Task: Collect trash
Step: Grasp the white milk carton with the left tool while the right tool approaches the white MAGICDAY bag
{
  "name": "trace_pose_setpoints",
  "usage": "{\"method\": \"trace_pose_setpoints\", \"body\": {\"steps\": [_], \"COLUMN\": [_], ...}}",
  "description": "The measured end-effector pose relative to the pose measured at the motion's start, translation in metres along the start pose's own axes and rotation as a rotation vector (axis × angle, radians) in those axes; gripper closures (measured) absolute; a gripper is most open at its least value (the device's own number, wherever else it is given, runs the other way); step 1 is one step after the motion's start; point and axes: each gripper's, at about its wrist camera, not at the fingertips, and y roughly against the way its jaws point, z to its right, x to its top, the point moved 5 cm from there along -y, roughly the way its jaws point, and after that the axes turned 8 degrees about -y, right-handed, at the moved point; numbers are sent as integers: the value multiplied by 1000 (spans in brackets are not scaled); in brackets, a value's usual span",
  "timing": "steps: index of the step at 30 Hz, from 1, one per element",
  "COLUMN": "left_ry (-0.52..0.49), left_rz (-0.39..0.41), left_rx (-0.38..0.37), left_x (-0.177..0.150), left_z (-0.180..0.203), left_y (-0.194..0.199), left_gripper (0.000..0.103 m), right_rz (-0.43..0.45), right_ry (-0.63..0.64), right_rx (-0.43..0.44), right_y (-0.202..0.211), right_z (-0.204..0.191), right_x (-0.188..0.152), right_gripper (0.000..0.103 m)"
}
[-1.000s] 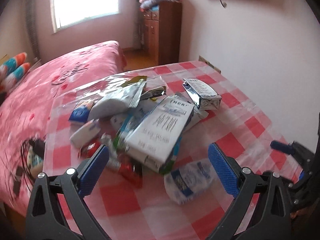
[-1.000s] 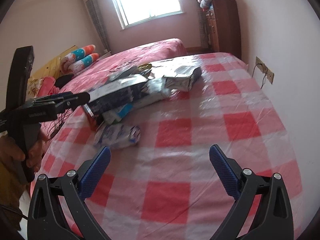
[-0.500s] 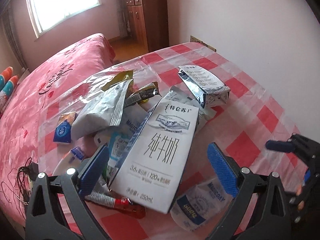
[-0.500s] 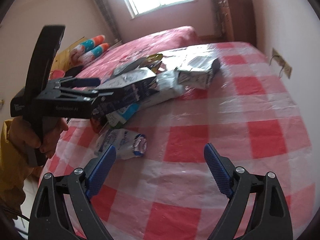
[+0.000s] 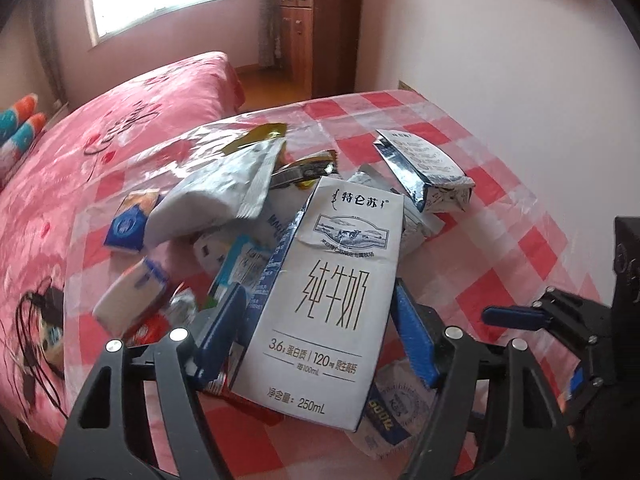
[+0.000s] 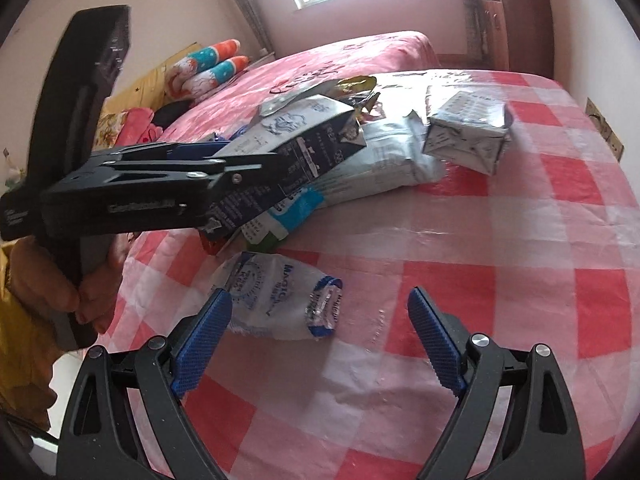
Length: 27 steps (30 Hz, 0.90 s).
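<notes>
Left wrist: left gripper (image 5: pixel 316 330) jaws have just been closing around the milk carton (image 5: pixel 326 300); pads sit at both its sides, contact unclear. Step: grasp the carton off the trash pile. Next: finish the squeeze, lift.

Right wrist: right gripper (image 6: pixel 318 338) wide open, empty; crumpled pouch (image 6: pixel 280 300) just ahead of its left jaw.

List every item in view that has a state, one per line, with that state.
left gripper: jaws have just been closing around the milk carton, pads at its sides.
right gripper: jaws open, nothing between the pads.
milk carton: tilted, propped on the pile.
crushed white cup: flattened, lying on its side.
silver-lined carton: torn open, lying apart from the pile.
grey pouch: opened, crumpled.
</notes>
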Motion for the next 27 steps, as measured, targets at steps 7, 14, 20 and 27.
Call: {"method": "trace_pose_setpoints", "body": {"steps": [7, 14, 20, 27], "left_ry": [151, 249, 320, 371], "left_rz": [60, 78, 99, 97], "left_rx": [10, 5, 19, 24], "left_x": [-22, -56, -87, -116], "left_z": [-21, -38, -52, -56], "left_y": [29, 48, 68, 77], "left_gripper": [35, 35, 35, 35], "right_rz": [-25, -85, -8, -22], "right_ry": [78, 154, 200, 266], "right_rx": [60, 130, 12, -85], "right_y": [-2, -3, 4, -25], "right_z": [-28, -62, -60, -59], "right_x": [-15, -43, -45, -24], "right_gripper": [14, 14, 14, 14]}}
